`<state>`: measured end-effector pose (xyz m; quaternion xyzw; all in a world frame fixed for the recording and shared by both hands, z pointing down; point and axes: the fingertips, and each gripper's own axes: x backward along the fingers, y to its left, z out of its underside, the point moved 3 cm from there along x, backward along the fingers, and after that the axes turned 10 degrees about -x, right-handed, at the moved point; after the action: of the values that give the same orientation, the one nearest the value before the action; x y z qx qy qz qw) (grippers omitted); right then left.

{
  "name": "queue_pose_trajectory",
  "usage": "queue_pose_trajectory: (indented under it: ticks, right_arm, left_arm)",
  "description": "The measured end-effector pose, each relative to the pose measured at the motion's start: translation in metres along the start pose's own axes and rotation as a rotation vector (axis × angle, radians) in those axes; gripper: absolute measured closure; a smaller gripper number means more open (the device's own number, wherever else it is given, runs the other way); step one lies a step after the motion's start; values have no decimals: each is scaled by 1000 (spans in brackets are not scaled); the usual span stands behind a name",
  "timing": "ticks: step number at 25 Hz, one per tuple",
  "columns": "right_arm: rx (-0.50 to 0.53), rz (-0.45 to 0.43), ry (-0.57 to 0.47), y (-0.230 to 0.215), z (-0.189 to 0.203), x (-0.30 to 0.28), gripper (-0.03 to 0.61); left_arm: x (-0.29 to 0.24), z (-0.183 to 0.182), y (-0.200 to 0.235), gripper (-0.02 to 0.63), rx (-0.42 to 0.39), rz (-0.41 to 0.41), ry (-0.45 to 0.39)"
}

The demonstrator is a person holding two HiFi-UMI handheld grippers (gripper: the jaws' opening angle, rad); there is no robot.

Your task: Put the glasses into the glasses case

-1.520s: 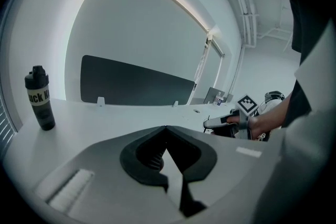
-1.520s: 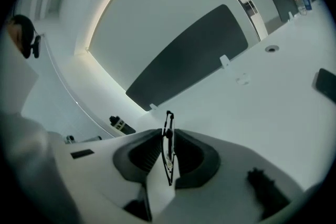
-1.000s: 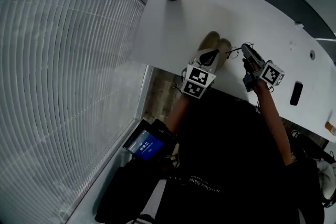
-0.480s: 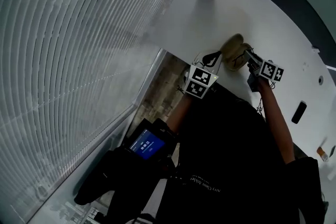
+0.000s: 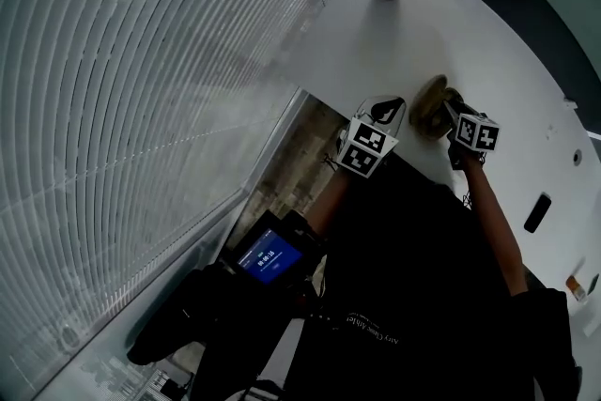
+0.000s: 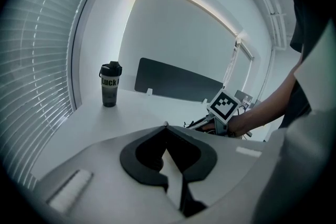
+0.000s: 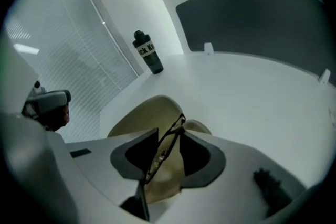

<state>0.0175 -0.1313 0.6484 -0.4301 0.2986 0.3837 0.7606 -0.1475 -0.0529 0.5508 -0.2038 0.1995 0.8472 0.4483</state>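
The glasses (image 7: 167, 152), a thin dark wire frame seen edge-on, are found in the lower middle of the right gripper view, between the jaws of the right gripper (image 7: 170, 136). They lean towards the left-hand jaw, with a gap left on the other side. These jaws have just been opening, so the glasses are judged to be loosened rather than clamped. Directly behind and below them the beige glasses case (image 7: 139, 115) lies open on the white table (image 7: 247, 92), its hollow turned towards the gripper. The gripper is pitched down over it, presumably so that the glasses can be let straight into the shell. Whether the frame already rests in the case cannot be told. The left gripper (image 6: 167, 132) is held near the case, to its left in the head view at the table's near edge. Its jaws are slightly apart with only bare table between them, and it is probably kept ready to steady or close the case. A black shaker bottle (image 7: 148, 52) is stood well apart at the upper left, close to the window blind (image 5: 141, 61).
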Motion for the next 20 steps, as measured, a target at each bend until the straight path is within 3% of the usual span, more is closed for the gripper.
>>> queue_pose_trajectory:
  ticks: [6, 12, 16, 18, 20]
  right_arm:
    - [188, 47, 67, 6, 6, 0, 380]
    - [15, -58, 49, 8, 11, 7, 367]
    - [-33, -122, 40, 11, 4, 18, 359]
    - [-31, -144, 40, 11, 3, 23, 355]
    - [88, -111, 72, 11, 4, 29, 350]
  left_arm:
    - [-8, 0, -6, 597, -14, 48, 26]
    - [-17, 7, -5, 589, 7, 75, 30]
    - [-29, 9, 2, 584, 32, 94, 73]
    - [-35, 9, 6, 581, 31, 96, 91]
    - [-45, 12, 8, 580, 28, 110, 97]
